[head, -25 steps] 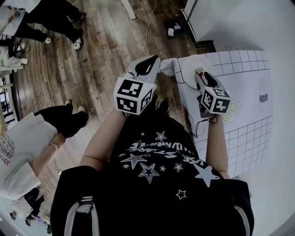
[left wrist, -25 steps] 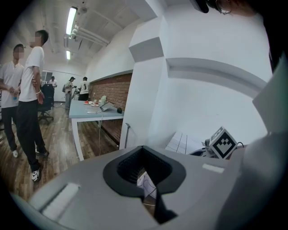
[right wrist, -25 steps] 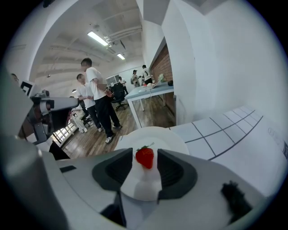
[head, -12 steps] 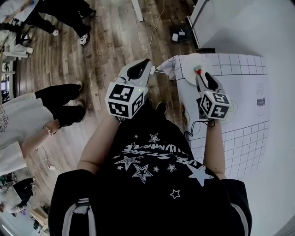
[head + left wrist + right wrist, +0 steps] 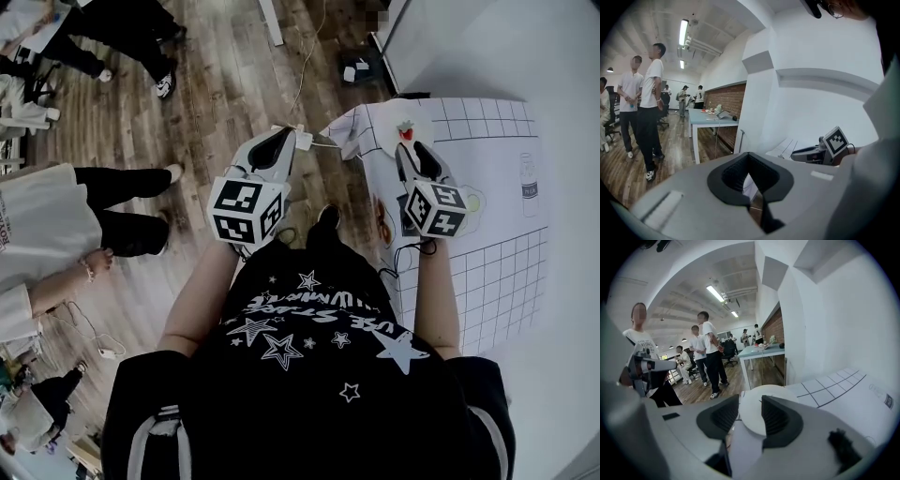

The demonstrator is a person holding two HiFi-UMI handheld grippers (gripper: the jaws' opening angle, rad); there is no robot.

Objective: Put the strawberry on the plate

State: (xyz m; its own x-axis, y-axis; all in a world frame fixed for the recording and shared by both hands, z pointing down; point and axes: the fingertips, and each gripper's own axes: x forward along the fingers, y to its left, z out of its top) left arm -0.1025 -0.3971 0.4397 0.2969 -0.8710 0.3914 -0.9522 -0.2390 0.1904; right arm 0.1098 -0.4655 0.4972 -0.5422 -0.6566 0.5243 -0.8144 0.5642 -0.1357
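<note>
Right gripper [image 5: 415, 156] jaws gape, empty; strawberry [image 5: 405, 131] sits on plate [image 5: 385, 139] at its 12 o'clock. Looks done: pull back toward 6, don't clip it. Left gripper [image 5: 273, 148] closed, empty.

The strawberry [image 5: 405, 130] sits on the plate [image 5: 383, 116], which lies at the mat's [image 5: 497, 159] left far corner, on the table [image 5: 562, 84] at the right. The right gripper [image 5: 415, 152] hangs over the mat just on the person's side of the plate, with the strawberry beyond its tips and apart from them. The left gripper [image 5: 279, 139] is well to the left, past the table's edge and above the floor [image 5: 206, 94], where other people [image 5: 122, 197] stand farther left.
</note>
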